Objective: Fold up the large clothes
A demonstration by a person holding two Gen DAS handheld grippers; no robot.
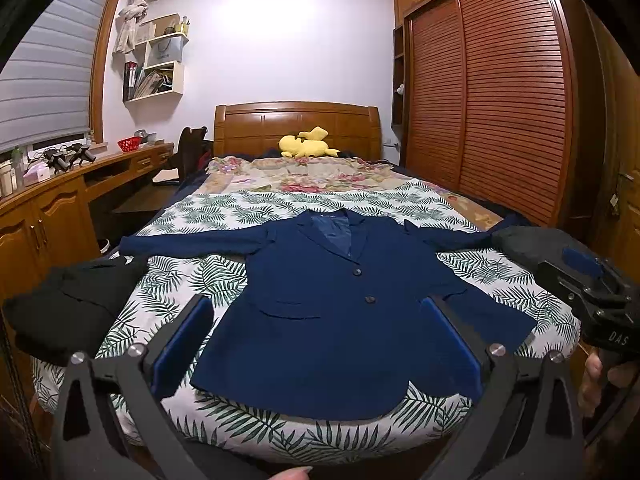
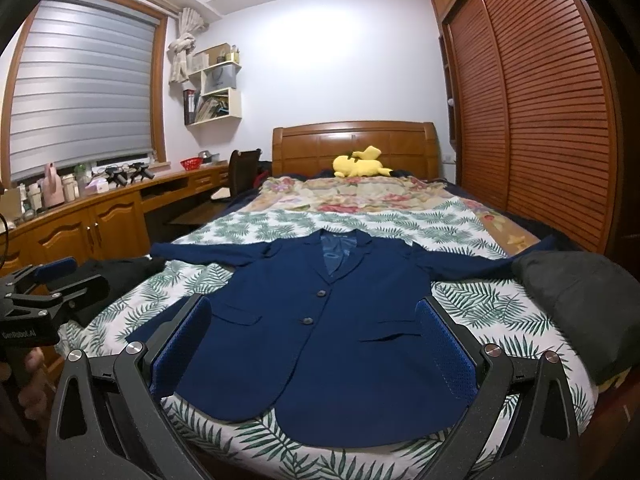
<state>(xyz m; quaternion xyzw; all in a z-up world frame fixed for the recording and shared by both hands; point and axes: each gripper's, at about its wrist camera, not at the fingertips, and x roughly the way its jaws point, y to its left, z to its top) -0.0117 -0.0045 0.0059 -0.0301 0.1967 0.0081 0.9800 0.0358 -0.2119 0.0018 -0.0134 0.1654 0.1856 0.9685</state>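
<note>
A navy blue blazer [image 1: 340,312] lies flat and face up on the bed's leaf-print sheet [image 1: 208,272], buttoned, collar toward the headboard, both sleeves spread out sideways. The right wrist view shows the same blazer [image 2: 320,340]. My left gripper [image 1: 320,340] hovers open above its hem, nothing between the blue pads [image 1: 184,344]. My right gripper [image 2: 316,344] is open too, held over the lower front. Each gripper appears at the edge of the other's view, the right gripper [image 1: 592,280] and the left gripper [image 2: 56,280].
Dark folded garments lie on the bed's left edge [image 1: 68,304] and right edge [image 2: 580,296]. A yellow plush toy [image 1: 308,144] rests by the wooden headboard [image 1: 296,124]. A wooden desk [image 1: 60,208] runs along the left, a slatted wardrobe [image 1: 500,92] along the right.
</note>
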